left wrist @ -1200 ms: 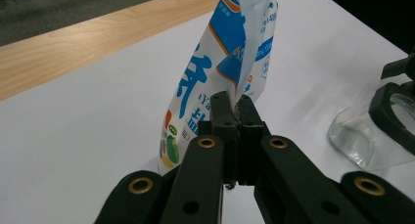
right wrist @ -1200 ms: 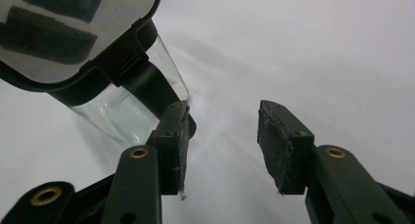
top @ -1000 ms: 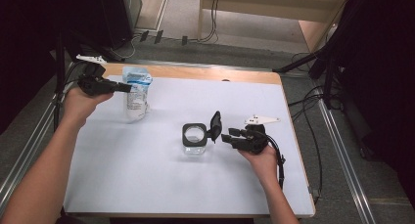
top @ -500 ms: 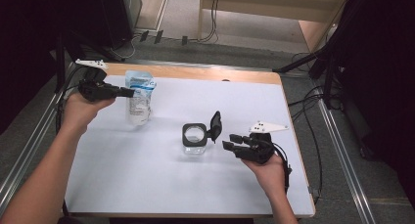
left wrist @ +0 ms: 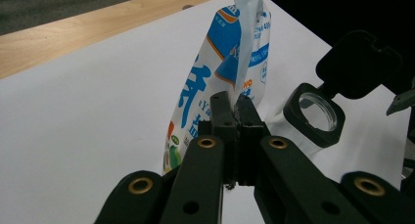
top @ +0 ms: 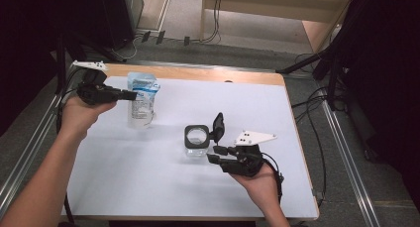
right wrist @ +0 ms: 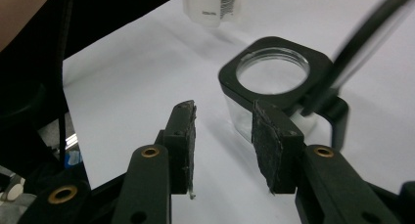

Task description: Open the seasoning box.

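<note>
A blue and white pouch stands upright at the table's far left. My left gripper is shut on its side edge; in the left gripper view the jaws pinch the pouch together. A clear square container with a black rim sits mid-table, its black lid flipped up on the right. My right gripper hovers just near and right of it, apart from it. Its jaws have just been closing with nothing between them. Beyond them is the container.
The white table top has a wooden strip along its far edge. Metal rails run down both sides, and cables lie on the floor at the right. The pouch's bottom is at the top of the right gripper view.
My right gripper has drawn back from the container toward the near edge, its jaws narrowing. My left hand has shifted slightly toward the near side with the pouch.
</note>
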The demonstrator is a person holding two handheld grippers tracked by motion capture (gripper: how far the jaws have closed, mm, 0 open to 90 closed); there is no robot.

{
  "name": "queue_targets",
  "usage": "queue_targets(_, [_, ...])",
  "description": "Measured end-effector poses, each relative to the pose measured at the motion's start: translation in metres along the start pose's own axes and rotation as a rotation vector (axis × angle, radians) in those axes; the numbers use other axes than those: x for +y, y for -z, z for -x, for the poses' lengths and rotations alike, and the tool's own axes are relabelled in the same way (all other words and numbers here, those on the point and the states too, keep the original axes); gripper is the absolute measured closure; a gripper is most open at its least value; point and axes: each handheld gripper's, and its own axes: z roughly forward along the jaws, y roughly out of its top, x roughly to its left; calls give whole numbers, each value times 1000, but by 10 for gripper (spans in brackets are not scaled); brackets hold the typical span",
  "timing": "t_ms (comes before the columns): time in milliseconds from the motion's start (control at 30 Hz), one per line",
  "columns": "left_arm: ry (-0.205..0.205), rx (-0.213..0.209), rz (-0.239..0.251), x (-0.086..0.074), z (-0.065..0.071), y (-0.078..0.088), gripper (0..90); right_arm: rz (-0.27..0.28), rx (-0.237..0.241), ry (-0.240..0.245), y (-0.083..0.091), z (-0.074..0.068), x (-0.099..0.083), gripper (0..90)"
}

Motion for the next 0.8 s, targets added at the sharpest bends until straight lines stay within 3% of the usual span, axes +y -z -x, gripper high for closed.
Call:
queue_targets(367, [-28,-5,-5,4,19,8,900,-15,48,43,-37,-21,18,620])
queue_targets(567, [-26,-33,-14,5,24,9,900,-27,59,56,-66,-30,29,636])
queue_targets(733, [-39,-58,-5,7,35,11,900,-24,57,78,-89,-35,36,633])
queue_targets(800, [-44,-70,-4,8,39,12,900,-36,36,92,-100,-37,38,634])
